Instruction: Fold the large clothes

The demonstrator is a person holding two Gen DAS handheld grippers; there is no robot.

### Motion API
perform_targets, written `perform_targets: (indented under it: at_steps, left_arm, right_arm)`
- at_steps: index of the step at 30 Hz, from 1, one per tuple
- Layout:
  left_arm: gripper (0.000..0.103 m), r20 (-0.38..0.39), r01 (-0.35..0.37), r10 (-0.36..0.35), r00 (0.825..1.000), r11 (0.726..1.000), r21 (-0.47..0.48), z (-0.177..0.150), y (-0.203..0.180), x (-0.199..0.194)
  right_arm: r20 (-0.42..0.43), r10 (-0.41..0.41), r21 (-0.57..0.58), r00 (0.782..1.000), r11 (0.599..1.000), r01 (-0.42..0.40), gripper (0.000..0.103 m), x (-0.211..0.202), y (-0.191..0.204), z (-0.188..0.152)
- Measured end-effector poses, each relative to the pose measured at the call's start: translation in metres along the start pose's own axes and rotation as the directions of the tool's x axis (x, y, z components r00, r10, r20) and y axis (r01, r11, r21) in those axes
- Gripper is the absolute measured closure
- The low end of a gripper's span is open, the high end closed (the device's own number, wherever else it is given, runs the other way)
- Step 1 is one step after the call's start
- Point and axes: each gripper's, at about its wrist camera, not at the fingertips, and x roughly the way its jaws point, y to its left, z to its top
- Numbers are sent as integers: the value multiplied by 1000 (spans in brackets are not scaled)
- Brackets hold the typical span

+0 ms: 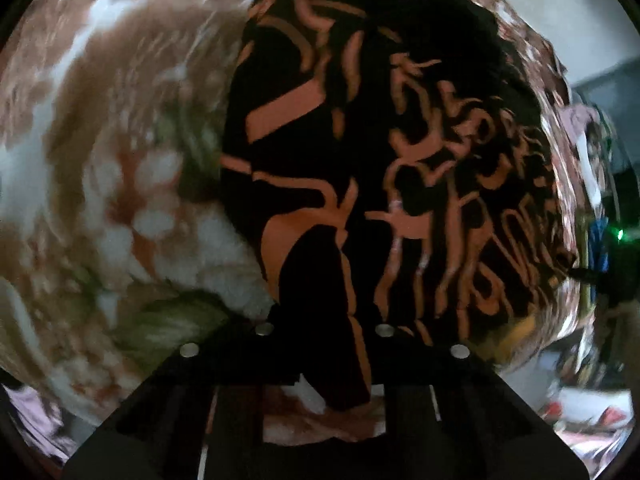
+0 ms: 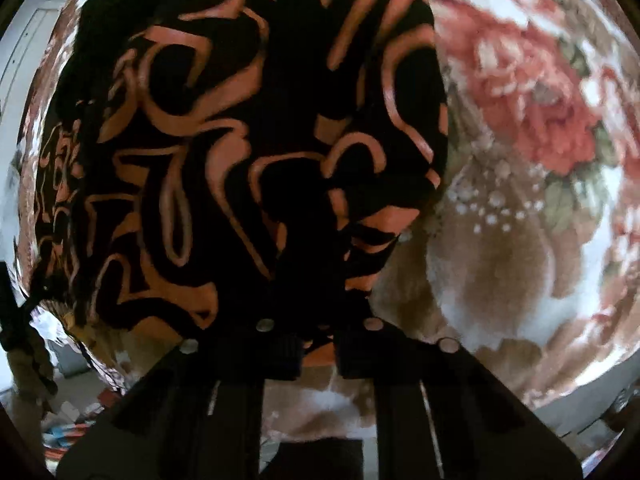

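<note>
Pinching the near edge of the black-and-orange garment, the right gripper has its pads pressed together on cloth; the left gripper likewise clamps a fold of the same garment. The garment lies spread on a floral blanket. Lift both corners evenly, keeping the edge taut, to avoid bunching. No containers are visible.
</note>
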Motion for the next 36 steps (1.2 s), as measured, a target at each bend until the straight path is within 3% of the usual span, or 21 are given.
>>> perform_targets:
  at_steps: [6, 11, 20, 23, 29, 36]
  left_arm:
    - [93, 30, 15, -18, 999, 995, 102, 26, -27, -53]
    - [94, 62, 81, -92, 994, 983, 162, 71, -53, -93]
    - [94, 154, 190, -204, 967, 977, 98, 161, -86, -112]
    - [94, 183, 179, -193, 964, 980, 93, 192, -110, -120]
    - [94, 281, 187, -216, 935, 974, 126, 258, -141, -131]
    - [94, 314, 211, -246, 917, 967, 141, 357, -147, -114]
  right_arm:
    - [86, -20, -68, 996, 997, 26, 94, -89, 29, 1]
    - [192, 2, -95, 981, 995, 17, 94, -139, 40, 9]
    - [248, 132, -178, 960, 980, -89, 94, -168, 52, 88]
    - [263, 166, -207, 950, 972, -113, 94, -182, 49, 120]
    - [328, 161, -307, 931, 950, -56, 94, -221, 58, 203]
    - [366, 135, -271, 921, 962, -33, 94, -217, 57, 304]
